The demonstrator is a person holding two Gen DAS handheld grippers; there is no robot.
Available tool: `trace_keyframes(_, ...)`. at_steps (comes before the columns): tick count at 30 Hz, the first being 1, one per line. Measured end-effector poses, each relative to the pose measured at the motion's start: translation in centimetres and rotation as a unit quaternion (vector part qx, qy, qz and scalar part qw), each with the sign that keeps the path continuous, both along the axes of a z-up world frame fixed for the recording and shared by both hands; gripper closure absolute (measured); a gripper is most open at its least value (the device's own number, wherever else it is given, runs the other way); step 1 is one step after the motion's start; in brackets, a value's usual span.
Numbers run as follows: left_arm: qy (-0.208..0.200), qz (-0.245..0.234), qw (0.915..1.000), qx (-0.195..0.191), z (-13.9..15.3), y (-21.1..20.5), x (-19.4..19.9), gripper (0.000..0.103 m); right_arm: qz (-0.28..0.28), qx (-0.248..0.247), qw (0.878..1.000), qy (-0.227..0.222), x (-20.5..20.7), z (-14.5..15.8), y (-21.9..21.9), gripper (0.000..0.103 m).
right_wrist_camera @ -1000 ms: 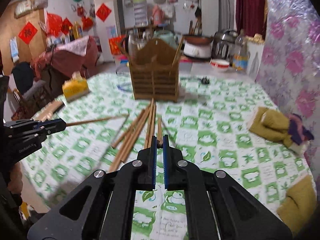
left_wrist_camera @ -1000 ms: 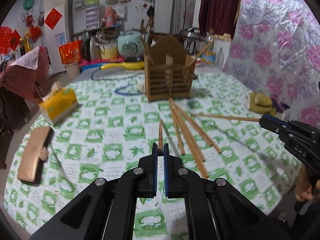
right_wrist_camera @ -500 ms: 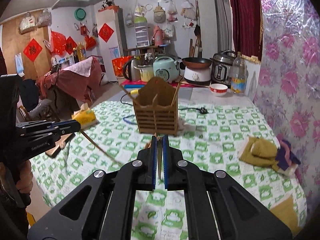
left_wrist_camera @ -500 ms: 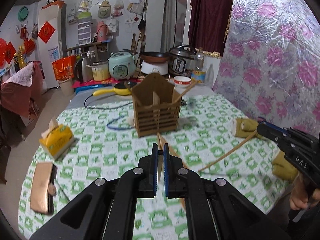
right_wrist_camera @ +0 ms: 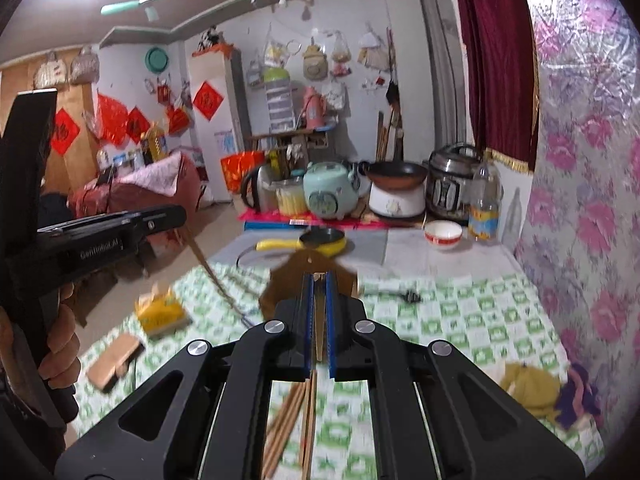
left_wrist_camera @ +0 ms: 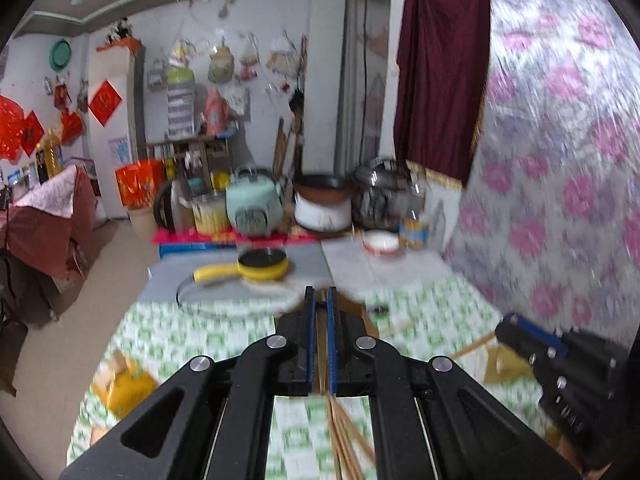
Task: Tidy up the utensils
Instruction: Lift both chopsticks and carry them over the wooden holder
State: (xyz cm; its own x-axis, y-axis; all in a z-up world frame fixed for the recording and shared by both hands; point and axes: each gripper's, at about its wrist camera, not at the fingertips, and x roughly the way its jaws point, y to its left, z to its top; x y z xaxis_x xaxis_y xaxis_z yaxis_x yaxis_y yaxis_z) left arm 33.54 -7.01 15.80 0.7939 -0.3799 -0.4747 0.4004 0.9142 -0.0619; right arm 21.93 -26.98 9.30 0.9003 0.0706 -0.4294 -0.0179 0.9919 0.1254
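Note:
My left gripper [left_wrist_camera: 319, 295] is shut on a wooden chopstick [left_wrist_camera: 320, 344], lifted above the table. My right gripper [right_wrist_camera: 319, 279] is shut on another chopstick [right_wrist_camera: 319, 336]. The peaked wooden utensil holder [right_wrist_camera: 308, 262] stands just beyond its fingertips; in the left wrist view the jaws largely hide it. Several loose chopsticks [right_wrist_camera: 292, 412] lie on the green-checked tablecloth [right_wrist_camera: 460, 320] below both grippers. In the right wrist view the left gripper [right_wrist_camera: 176, 214] shows at the left, its chopstick [right_wrist_camera: 208, 268] slanting down.
A yellow tissue box [right_wrist_camera: 160, 312] and a brown case [right_wrist_camera: 116, 356] lie at the table's left. Yellow cloths [right_wrist_camera: 528, 392] sit at the right. A yellow pan [right_wrist_camera: 320, 240], a bowl [right_wrist_camera: 443, 234] and cookers stand behind the holder. A floral sheet hangs along the right.
Both grippers have risen from the table, each carrying its chopstick, and come closer to the holder. The loose chopsticks stay on the cloth.

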Motion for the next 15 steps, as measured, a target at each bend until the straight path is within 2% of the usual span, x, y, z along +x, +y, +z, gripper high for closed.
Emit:
trace_keyframes(3, -0.011, 0.008, 0.9998, -0.017, 1.1, -0.7, 2.5, 0.097, -0.009, 0.008, 1.000, -0.014, 2.1, 0.8, -0.2, 0.096)
trace_keyframes(6, -0.017, 0.021, 0.9993, -0.024, 0.6, -1.3, 4.6, 0.097, -0.013, 0.020, 0.999, -0.025, 4.4, 1.0, -0.1, 0.096)
trace_keyframes(9, -0.003, 0.035, 0.9986, -0.040, -1.6, -1.4, 6.7, 0.097, -0.025, 0.031, 0.999, -0.027, 6.7, -0.2, -0.1, 0.096)
trace_keyframes(12, 0.034, 0.038, 0.9955, -0.079, -3.9, -0.4, 8.6, 0.097, -0.029, 0.041, 0.999, -0.016, 8.3, -1.5, -0.4, 0.096)
trace_keyframes(15, 0.043, 0.047, 0.9934, -0.096, -5.2, 0.7, 9.3, 0.097, -0.031, 0.045, 0.998, -0.006, 9.2, -3.1, -0.6, 0.096)
